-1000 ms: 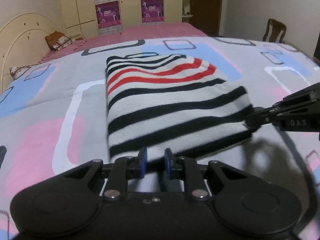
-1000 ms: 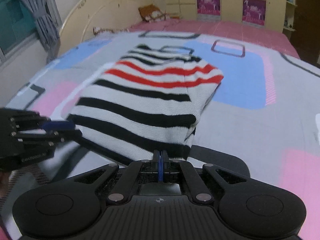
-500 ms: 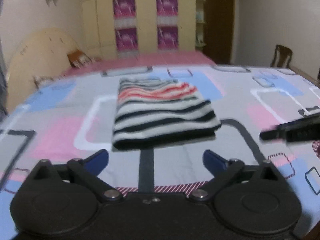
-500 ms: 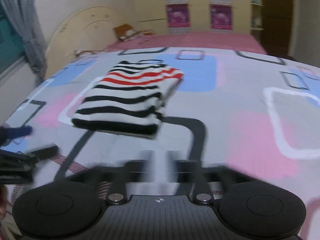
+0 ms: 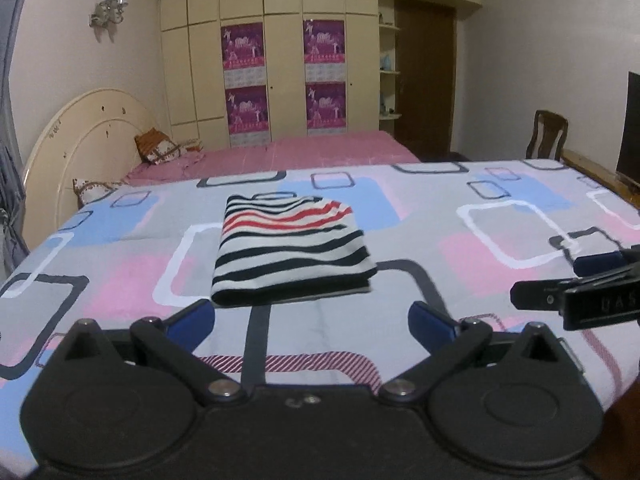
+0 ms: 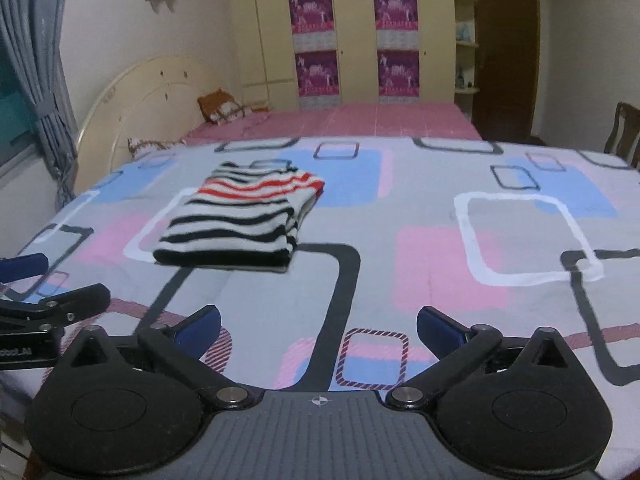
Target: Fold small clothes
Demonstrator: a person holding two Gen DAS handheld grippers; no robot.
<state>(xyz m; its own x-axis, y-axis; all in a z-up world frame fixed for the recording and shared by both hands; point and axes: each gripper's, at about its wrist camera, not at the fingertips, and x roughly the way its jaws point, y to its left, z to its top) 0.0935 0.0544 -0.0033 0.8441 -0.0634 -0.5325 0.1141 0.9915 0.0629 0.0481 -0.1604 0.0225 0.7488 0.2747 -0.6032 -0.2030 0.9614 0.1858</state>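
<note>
Striped folded garment (image 5: 290, 246) lies beyond each wide-open, empty hand-held gripper (image 5: 310, 320), untouched.

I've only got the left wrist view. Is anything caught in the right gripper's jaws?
Observer: No. The right gripper has its jaws opening, with only bare bedspread between them.
Operator: What does the striped top's right side look like?
Observer: In the right wrist view the folded striped top shows its stacked layers along that side, lying flat on the bedspread.
Operator: Anything off to the left of the bed?
Observer: A window, behind a tied-back grey curtain.
</note>
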